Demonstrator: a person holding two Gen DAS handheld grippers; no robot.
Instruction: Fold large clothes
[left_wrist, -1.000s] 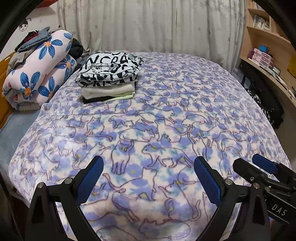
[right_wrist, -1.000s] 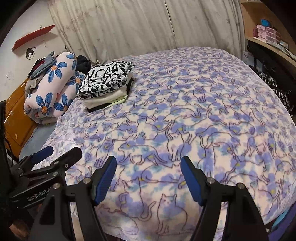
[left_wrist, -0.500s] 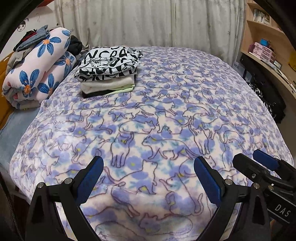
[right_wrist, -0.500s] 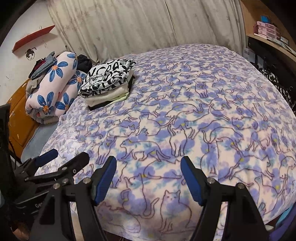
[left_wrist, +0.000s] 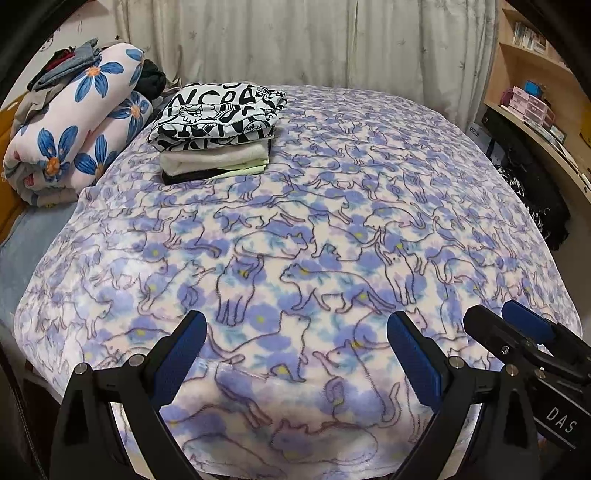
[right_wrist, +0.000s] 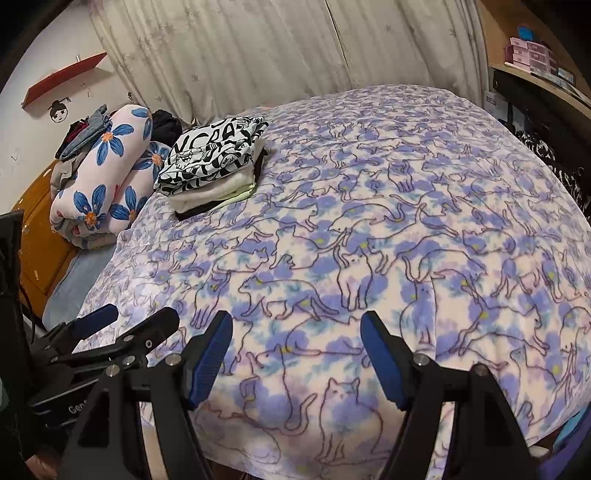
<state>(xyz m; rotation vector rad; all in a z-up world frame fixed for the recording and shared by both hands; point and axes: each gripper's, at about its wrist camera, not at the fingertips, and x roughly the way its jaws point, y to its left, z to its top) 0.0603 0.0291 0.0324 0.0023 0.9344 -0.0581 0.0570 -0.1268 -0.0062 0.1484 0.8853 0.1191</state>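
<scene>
Hovering over the near edge of the cat-print fleece blanket, both grippers gape with nothing between their blue pads.

Left gripper and right gripper sit side by side above the blanket's near hem; farther back a stack of folded clothes rests on the blanket, beside a rolled floral quilt, curtains behind.

Even soft indoor light, sharp focus, fisheye bending, dark corners
</scene>
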